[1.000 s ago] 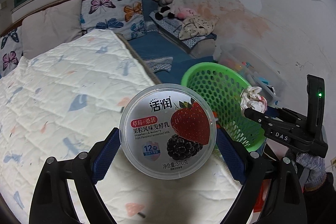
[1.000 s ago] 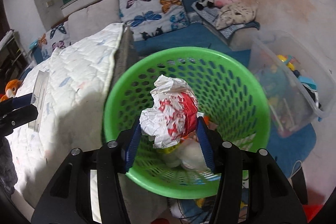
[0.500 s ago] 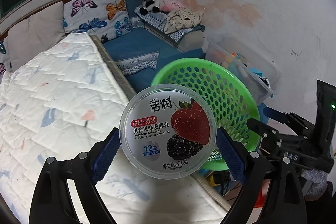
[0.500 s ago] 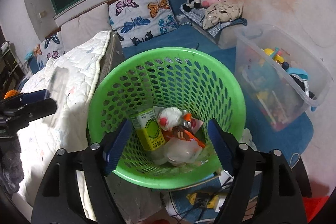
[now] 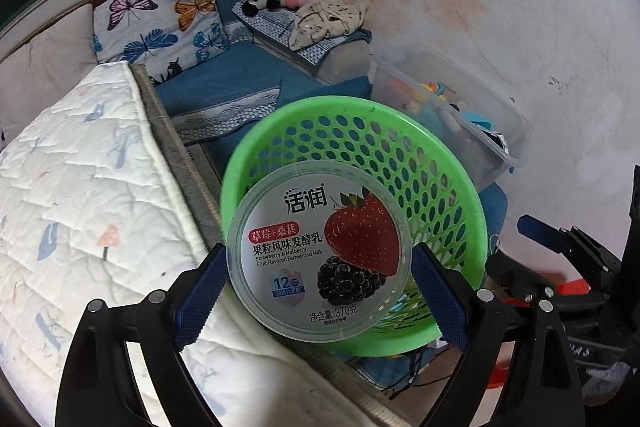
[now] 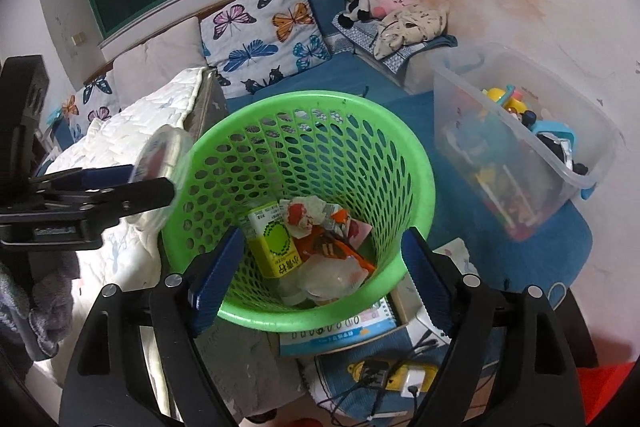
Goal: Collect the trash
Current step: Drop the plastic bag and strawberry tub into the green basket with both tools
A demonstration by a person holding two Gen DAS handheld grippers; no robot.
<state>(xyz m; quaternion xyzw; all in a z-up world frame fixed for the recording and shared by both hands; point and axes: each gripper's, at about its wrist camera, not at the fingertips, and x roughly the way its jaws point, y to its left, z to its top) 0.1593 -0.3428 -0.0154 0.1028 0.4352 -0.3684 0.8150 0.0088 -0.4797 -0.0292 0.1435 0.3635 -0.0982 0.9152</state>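
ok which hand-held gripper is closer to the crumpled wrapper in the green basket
Right. The right hand-held gripper hangs open just above the crumpled wrapper; the left hand-held gripper is beside the rim.

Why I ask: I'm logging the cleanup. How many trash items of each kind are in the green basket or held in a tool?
Yogurt tub, in left tool: 1
Drink carton: 1
Crumpled paper: 1
Orange wrapper: 1
Clear plastic piece: 1
Total: 5 distinguishable
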